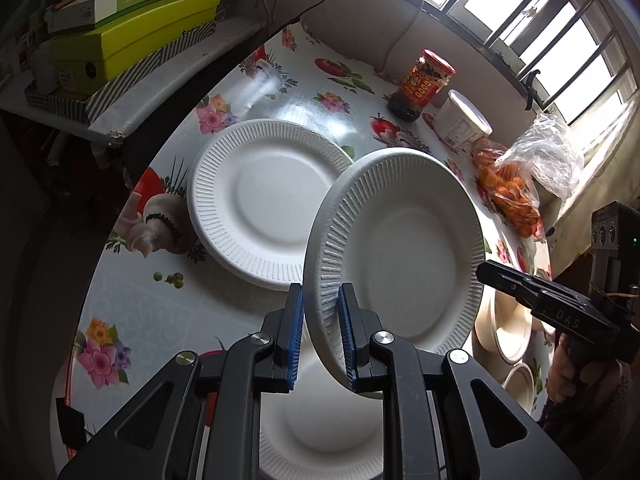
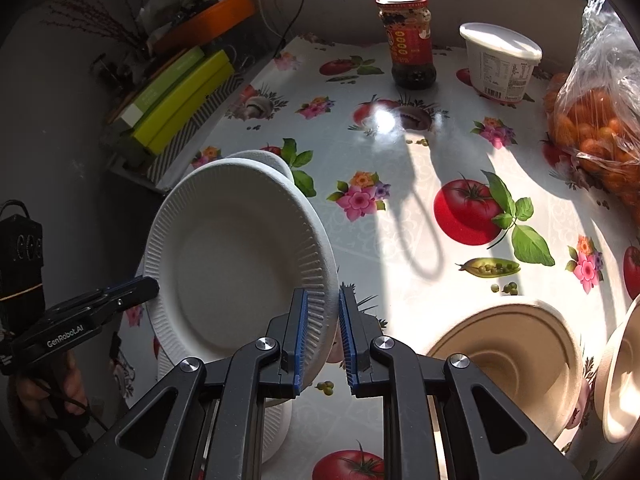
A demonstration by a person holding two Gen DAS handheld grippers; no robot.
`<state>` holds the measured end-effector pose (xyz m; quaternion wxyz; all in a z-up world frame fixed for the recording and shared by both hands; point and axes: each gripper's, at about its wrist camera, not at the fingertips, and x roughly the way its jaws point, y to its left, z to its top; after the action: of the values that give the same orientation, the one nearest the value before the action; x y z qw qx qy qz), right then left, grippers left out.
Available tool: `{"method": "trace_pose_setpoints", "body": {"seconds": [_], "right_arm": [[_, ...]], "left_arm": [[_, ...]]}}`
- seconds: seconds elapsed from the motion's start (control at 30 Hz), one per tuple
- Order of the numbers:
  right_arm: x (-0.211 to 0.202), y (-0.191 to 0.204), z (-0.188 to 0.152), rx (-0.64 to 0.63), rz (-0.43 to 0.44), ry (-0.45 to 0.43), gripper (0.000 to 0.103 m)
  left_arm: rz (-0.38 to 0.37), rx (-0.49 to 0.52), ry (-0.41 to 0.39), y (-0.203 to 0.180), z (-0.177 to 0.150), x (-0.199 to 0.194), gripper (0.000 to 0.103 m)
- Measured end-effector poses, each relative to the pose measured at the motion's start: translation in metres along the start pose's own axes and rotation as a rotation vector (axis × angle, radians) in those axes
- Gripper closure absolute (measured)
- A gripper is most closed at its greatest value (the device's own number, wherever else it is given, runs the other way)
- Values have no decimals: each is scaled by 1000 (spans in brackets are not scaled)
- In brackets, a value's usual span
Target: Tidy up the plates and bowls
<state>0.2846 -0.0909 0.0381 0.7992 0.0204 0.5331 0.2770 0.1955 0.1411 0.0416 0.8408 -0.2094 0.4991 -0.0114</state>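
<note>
A white ribbed paper plate [image 1: 400,248] is held tilted in the air, and it shows in the right wrist view [image 2: 236,264] too. My left gripper [image 1: 322,308] is shut on its left rim. My right gripper [image 2: 324,312] is shut on its right rim, and shows from outside in the left wrist view [image 1: 492,274]. A second white plate [image 1: 260,200] lies flat on the table behind. A third plate [image 1: 320,432] lies under my left gripper. Beige bowls [image 2: 508,356] sit at the right, one more at the edge [image 2: 620,376].
The flowered tablecloth [image 2: 400,208] covers the table. At the back stand a sauce jar [image 2: 410,44] and a white tub [image 2: 500,64]. A bag of oranges [image 2: 596,120] lies at the right. Boxes [image 1: 140,36] are stacked on a shelf to the left.
</note>
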Motion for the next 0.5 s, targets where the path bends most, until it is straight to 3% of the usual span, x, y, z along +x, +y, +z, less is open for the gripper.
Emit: {"method": "trace_pose_setpoints", "body": {"seconds": [0.5], "right_arm": [[6,26,-40,-20,39,44,87]], "left_arm": [[25,-25,23,24,-41,-14,85]]}}
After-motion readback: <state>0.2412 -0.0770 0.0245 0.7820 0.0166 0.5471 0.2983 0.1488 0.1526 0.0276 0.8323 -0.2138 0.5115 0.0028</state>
